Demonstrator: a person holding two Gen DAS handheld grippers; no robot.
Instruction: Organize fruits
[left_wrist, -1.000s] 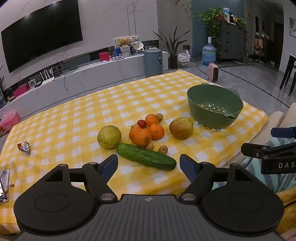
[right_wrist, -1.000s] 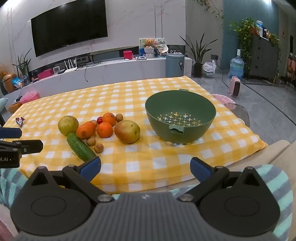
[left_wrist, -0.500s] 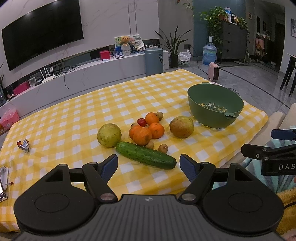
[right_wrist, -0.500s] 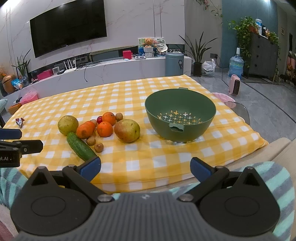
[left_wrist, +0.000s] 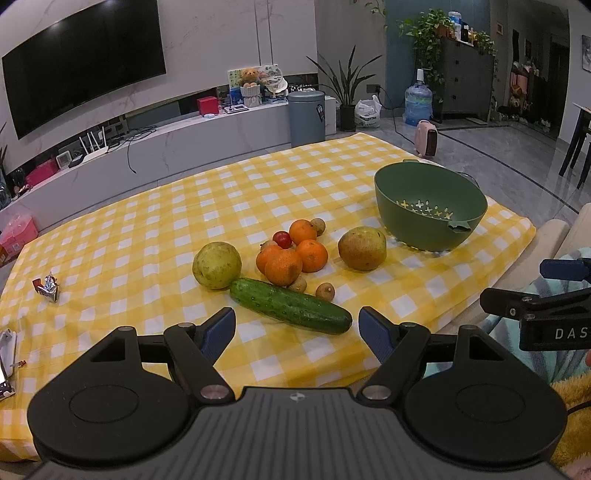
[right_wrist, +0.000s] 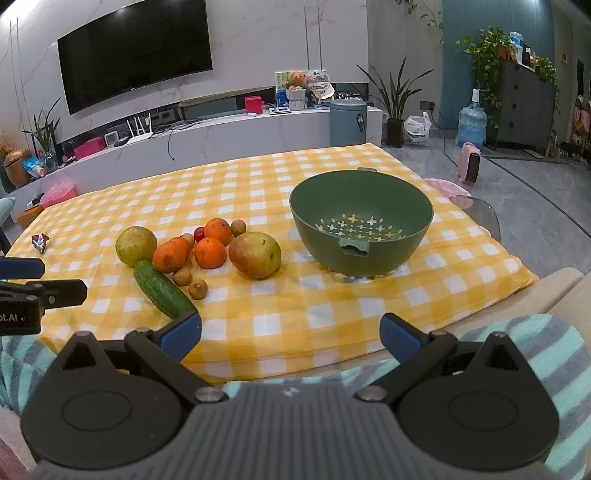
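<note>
My left claw (left_wrist: 296, 326) hangs spread and empty just near of the cucumber (left_wrist: 290, 305), which lies on the desk (left_wrist: 147, 236) with its long axis running far-left to near-right. My right claw (right_wrist: 290, 332), also spread, faces the green bowl (right_wrist: 361, 229). Nothing has shifted since a second ago.

left tongs (left_wrist: 296, 326) | eased slightly toward cucumber (left_wrist: 290, 306) | right tongs (right_wrist: 290, 334) | barely shifted
</note>
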